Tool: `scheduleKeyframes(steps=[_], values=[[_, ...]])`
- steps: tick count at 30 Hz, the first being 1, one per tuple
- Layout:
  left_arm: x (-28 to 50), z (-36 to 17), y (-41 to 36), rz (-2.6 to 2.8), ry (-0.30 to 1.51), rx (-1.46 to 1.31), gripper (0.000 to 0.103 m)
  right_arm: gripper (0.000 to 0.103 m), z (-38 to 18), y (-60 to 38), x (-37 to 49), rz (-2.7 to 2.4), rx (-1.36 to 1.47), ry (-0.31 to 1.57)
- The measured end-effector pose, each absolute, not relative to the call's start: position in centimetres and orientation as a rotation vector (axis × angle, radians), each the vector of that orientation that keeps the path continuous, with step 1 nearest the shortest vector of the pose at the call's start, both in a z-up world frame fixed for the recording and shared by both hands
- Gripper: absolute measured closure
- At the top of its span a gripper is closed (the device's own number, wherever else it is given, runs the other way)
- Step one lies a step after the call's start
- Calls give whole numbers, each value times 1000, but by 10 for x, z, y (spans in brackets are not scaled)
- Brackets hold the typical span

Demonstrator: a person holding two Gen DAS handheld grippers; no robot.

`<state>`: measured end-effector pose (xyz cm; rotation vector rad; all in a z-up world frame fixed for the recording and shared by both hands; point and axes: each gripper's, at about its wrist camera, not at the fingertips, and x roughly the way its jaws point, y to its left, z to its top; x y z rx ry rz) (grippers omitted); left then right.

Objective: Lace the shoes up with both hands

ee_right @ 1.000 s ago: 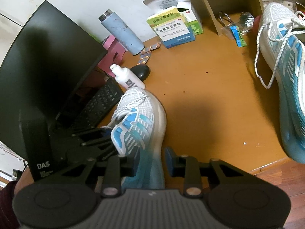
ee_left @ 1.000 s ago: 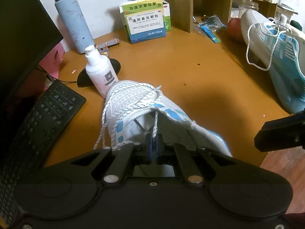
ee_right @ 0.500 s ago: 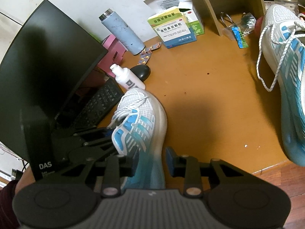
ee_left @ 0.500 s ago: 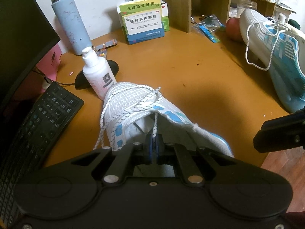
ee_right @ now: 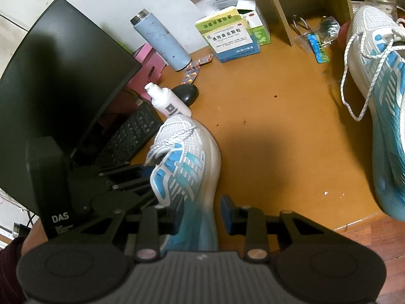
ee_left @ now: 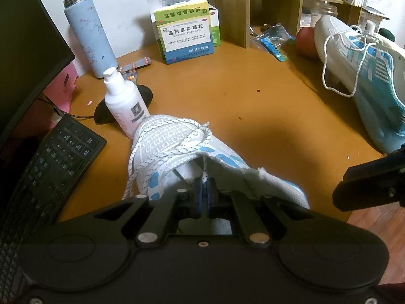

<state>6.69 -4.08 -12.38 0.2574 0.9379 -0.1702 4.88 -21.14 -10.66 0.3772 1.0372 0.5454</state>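
Observation:
A white and blue shoe (ee_left: pixel 174 147) lies tilted on the orange desk (ee_left: pixel 265 106), toe pointing away. My left gripper (ee_left: pixel 203 190) is shut on a white speckled lace (ee_left: pixel 204 167) at the shoe's opening. In the right wrist view the shoe (ee_right: pixel 184 167) shows its striped side, and the left gripper (ee_right: pixel 144 171) sits at its left. My right gripper (ee_right: pixel 200 212) stands part open at the heel end, with the sole showing between its fingers and a thin gap at the right pad. One of its fingers (ee_left: pixel 367 185) hangs clear of the heel.
A second shoe (ee_right: pixel 379 88) with loose laces lies at the right. A monitor (ee_right: pixel 63 81), keyboard (ee_left: pixel 50 157), white pump bottle (ee_left: pixel 124 106), black mouse (ee_right: pixel 187 93), blue flask (ee_left: pixel 88 35) and medicine boxes (ee_left: pixel 184 33) crowd the left and back. The desk's front edge (ee_right: pixel 354 224) is close.

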Motion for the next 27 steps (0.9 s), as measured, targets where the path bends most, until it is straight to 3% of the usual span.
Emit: scheduleKeyframes(steps=[27], values=[[67,-122,-46,-158,984,326,102,69,-108,-209,51,551,368,1044]])
